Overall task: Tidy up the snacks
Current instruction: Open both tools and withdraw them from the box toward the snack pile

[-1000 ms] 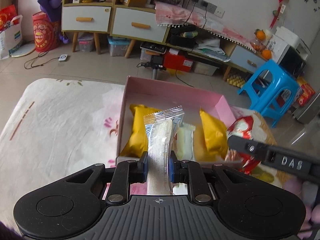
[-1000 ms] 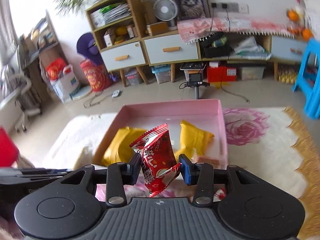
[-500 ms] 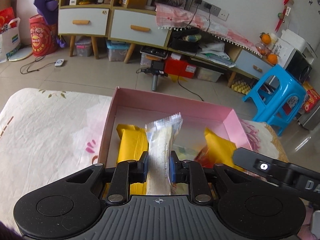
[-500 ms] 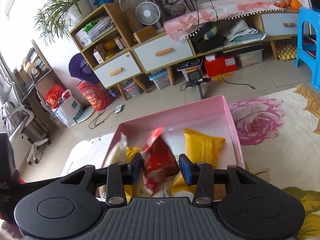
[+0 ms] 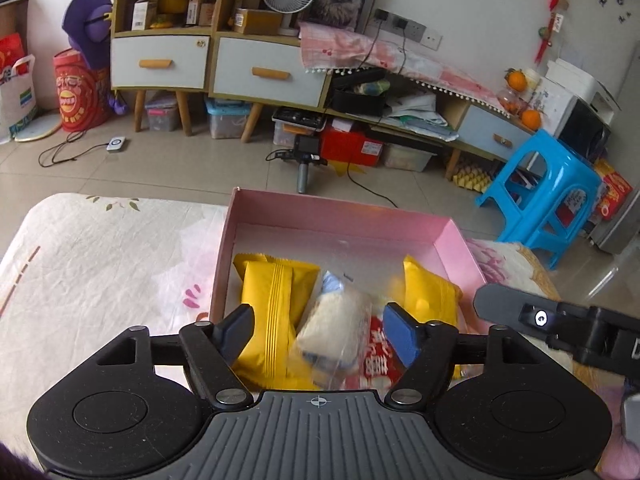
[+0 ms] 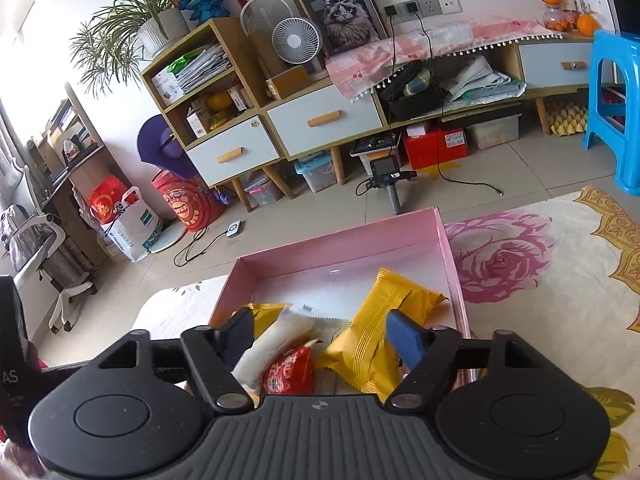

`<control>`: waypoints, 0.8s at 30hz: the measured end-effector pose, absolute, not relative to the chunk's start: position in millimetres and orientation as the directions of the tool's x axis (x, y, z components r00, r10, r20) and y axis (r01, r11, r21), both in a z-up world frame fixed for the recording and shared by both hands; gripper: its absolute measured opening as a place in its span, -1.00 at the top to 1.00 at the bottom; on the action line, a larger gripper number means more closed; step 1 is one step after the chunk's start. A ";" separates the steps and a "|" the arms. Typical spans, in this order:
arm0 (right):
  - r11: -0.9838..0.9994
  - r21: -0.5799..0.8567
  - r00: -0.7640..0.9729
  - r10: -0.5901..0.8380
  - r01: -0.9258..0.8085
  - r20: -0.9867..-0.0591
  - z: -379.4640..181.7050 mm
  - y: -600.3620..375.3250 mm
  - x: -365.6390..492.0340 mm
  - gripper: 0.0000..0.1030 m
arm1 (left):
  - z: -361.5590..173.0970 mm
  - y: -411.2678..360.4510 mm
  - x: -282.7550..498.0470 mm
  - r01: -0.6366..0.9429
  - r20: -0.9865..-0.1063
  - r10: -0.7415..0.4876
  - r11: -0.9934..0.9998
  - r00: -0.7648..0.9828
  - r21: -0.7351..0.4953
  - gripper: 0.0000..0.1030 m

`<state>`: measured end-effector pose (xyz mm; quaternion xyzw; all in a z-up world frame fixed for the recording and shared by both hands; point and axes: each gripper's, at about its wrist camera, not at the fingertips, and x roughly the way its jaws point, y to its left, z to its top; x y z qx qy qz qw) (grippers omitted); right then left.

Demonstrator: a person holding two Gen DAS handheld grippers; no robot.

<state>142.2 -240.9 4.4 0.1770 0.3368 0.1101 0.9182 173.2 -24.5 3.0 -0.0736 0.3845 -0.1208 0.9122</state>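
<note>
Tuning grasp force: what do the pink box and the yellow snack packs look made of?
Pink box: looks like matte paperboard, with thin straight walls, crisp corners and no gloss. Yellow snack packs: likely soft plastic film with a satin sheen, given the crimped serrated ends, centre seam and puffy creases.

Both wrist cameras look steeply down, close over the shared pink box (image 5: 344, 216) (image 6: 340, 240).

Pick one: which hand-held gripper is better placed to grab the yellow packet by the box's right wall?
Right. Its hand-held gripper, jaws just opened, has that yellow packet partly between them, ungripped; in the left view it sits off to the side.
</note>
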 end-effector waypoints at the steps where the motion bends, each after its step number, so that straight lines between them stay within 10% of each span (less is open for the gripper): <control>1: 0.915 0.395 0.748 0.322 -0.087 -0.580 5.5 -240.6 140.6 -0.39 | 3.9 -23.4 169.6 0.169 -0.684 -0.278 0.960 0.674 -0.224 -0.42; 24: 0.937 0.283 0.735 0.339 -0.206 -0.588 16.2 -242.3 77.3 -0.82 | -1.3 15.0 70.5 0.267 -0.697 -0.323 0.944 0.640 -0.193 -0.89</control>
